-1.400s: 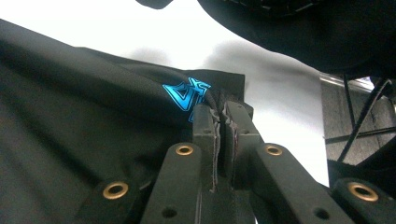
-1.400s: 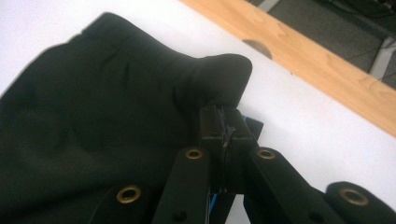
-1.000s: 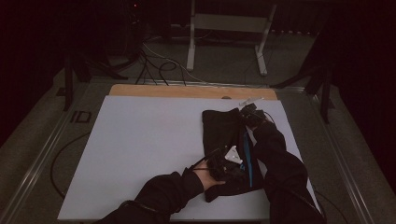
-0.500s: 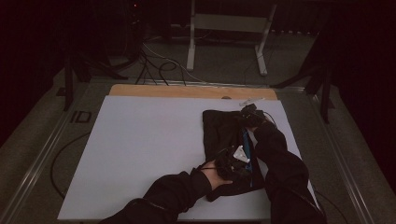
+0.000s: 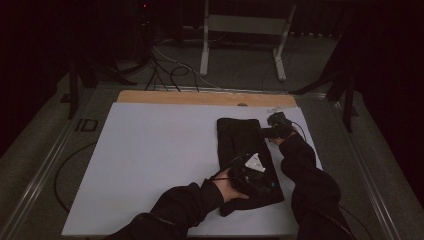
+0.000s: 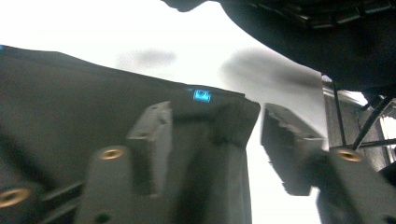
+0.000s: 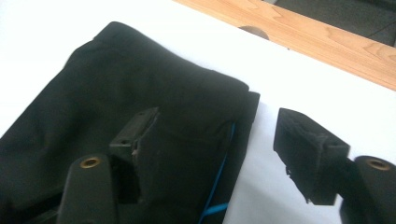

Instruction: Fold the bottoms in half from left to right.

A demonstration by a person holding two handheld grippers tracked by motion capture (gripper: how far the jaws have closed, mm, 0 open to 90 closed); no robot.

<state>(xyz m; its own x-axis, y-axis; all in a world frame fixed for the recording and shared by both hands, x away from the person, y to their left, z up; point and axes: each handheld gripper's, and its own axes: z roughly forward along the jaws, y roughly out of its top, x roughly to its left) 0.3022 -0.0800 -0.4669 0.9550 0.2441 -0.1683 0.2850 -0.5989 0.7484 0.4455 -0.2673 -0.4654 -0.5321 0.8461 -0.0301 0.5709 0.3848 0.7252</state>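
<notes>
At the bottom of the high view, two dark sleeves come in over the near edge of the white rectangular table sheet (image 5: 150,150). The left gripper (image 5: 248,172) sits right of centre in the lower part of that frame, its grey three-cornered plate on top, resting over the near end of the folded black cloth garment (image 5: 240,140). Its jaws have just been opening. In the left gripper view (image 6: 212,140) they stand apart with the garment's corner between them: the cloth lies against the left-hand jaw, while the right-hand jaw is clear of it over white sheet. A small bright blue label (image 6: 201,95) sits on the cloth near that corner.

Farther up, the right gripper (image 5: 276,126) is at the garment's far right corner. Its jaws have also just been opening. In the right gripper view (image 7: 215,154) they gape wide, one over the black cloth (image 7: 116,107), the other over bare sheet, nothing pinched. A thin blue line (image 7: 224,172) runs along the cloth's folded edge.

Beyond the sheet's far edge lies a light wooden board strip (image 5: 200,98), then dark floor with looping black cables (image 5: 170,70).
</notes>
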